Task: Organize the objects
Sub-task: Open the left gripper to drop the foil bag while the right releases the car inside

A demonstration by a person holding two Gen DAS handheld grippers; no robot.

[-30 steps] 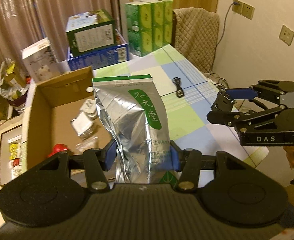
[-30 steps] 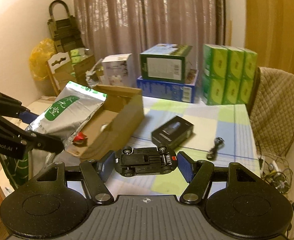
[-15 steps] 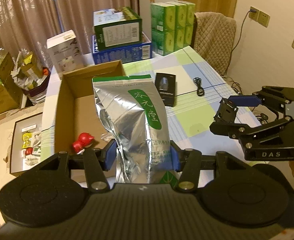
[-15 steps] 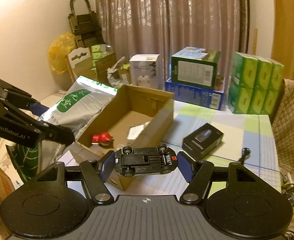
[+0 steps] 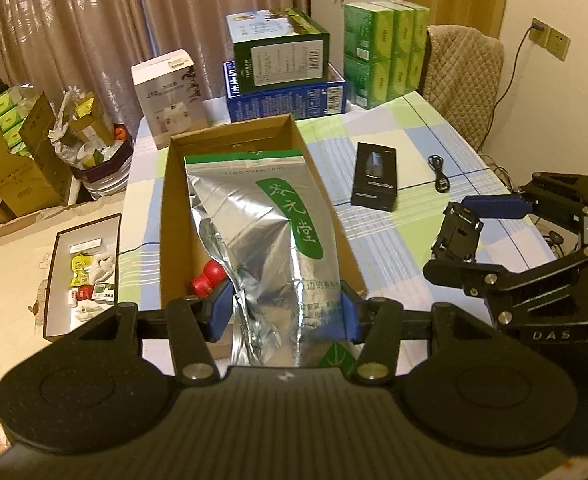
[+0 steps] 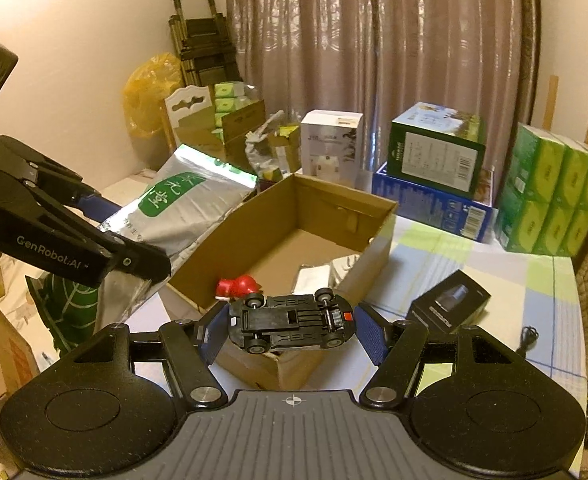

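Left gripper [image 5: 286, 316] jaws clamp foil bag [image 5: 266, 240], lengthwise over box [image 5: 166, 216] | right gripper [image 6: 290, 334] jaws clamp toy car [image 6: 290, 320], wheels-up, crosswise

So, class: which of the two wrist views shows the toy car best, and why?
The right wrist view. The toy car sits centred in the right gripper, underside facing the camera, all four wheels visible. The left wrist view shows the toy car only small and edge-on, off to the right.

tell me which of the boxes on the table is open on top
The brown cardboard box, in front of the left gripper: no lid, with a red toy inside. The white, green, blue and black boxes are shut.
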